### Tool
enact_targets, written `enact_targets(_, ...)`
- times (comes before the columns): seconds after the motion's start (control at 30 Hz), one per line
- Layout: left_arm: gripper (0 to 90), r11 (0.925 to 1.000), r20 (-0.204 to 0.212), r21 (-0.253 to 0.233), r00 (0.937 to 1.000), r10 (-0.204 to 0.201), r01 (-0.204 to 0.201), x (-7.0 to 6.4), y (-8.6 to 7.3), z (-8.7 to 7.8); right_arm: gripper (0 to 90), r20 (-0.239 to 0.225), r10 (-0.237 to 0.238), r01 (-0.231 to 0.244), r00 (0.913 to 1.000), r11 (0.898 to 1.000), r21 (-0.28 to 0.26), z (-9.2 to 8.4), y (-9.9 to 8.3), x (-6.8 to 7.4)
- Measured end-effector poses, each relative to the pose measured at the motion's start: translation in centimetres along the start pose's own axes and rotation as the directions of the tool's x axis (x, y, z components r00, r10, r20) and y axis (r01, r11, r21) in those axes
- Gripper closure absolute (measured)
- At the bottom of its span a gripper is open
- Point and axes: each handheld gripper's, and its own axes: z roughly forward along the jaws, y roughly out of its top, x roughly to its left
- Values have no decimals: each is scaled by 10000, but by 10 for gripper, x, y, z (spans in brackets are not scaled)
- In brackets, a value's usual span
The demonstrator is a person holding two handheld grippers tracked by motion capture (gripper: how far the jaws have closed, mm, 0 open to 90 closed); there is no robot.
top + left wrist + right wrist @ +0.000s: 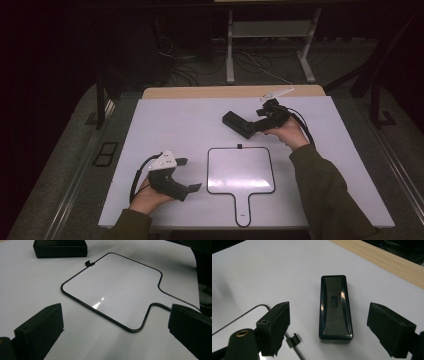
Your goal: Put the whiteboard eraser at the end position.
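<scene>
Eraser: black block, flat on the white table, far side, just beyond the top edge of the whiteboard. Nothing grips it.

Right gripper: mine, jaws apart, the eraser lying ahead between their lines, pads clear of it. I judge it set there to stay off the writing surface.

Whiteboard: small, handled, flat at table centre, face blank.

Left gripper: mine, jaws wide apart, empty, resting near the whiteboard's handle side, probably waiting.
</scene>
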Motion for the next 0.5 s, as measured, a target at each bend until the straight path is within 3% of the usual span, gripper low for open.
enact_targets(0.3, 0, 9997, 19, 241, 10000, 70, -71, -1, -2, 7, 166, -66, 166, -169, 9998, 9981, -587, -30, -30, 5)
enact_targets(0.5, 0, 9998, 3, 182, 10000, 97, -97, 0, -2, 6, 166, -116, -80, 71, 9999, 9973, -725, -47, -49, 17)
